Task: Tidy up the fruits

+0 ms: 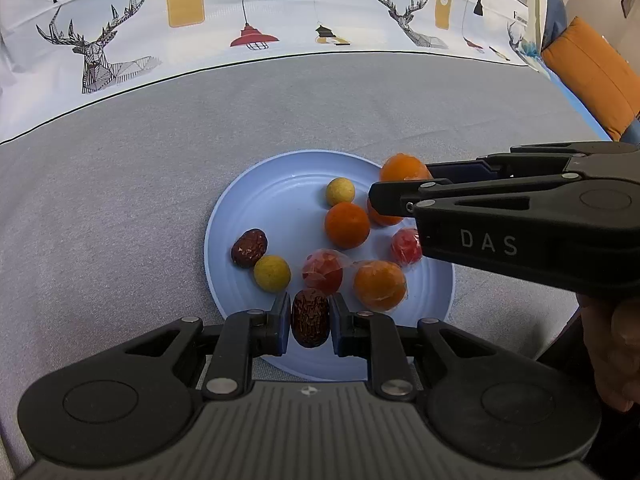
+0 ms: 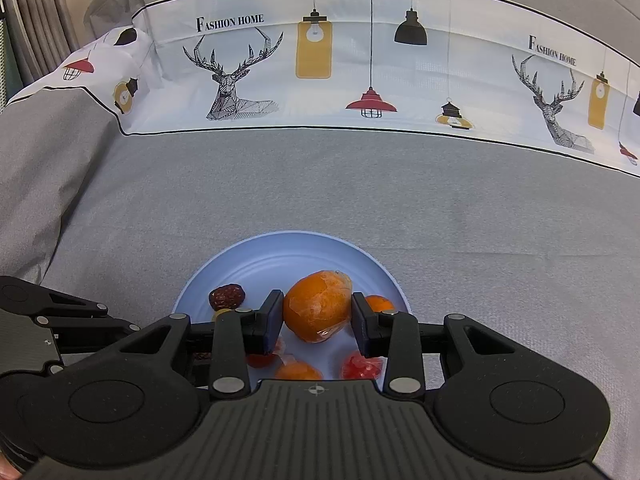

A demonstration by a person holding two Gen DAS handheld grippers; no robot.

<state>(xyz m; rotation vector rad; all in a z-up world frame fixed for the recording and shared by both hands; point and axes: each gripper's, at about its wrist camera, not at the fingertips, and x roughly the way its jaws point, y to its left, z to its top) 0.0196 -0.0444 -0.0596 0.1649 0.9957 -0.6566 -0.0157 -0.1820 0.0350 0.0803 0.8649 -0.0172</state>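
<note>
On the blue plate (image 1: 240,216), near its front rim, a dark red date (image 1: 310,323) is clamped between the pads of the left gripper (image 1: 310,322). The jaws are narrowed to the width of the date, with both pads touching its sides. The date is held upright, its lower end just above or on the plate surface; contact cannot be told from this view.

The right gripper (image 2: 316,316) is closed around a wrapped orange (image 2: 318,306), jaws about half open, both pads pressed against the fruit. The orange is held over the right part of the plate, seemingly lifted off it. In the left wrist view the right gripper (image 1: 390,190) is seen reaching in from the right, roughly level, with the orange (image 1: 404,167) showing above its tip. A hand (image 1: 618,344) is partly seen at the right edge, behind the gripper body.

Loose on the plate are seen: a second date (image 1: 249,248) at the left rim, two yellow balls (image 1: 272,273) (image 1: 340,191), two more oranges (image 1: 347,225) (image 1: 379,285), and two red wrapped fruits (image 1: 323,271) (image 1: 406,246). Another orange is partly hidden behind the right gripper.

The plate is set on a grey tablecloth (image 1: 120,200) with a white printed band (image 1: 280,20) of deer and lamps along the far side.
</note>
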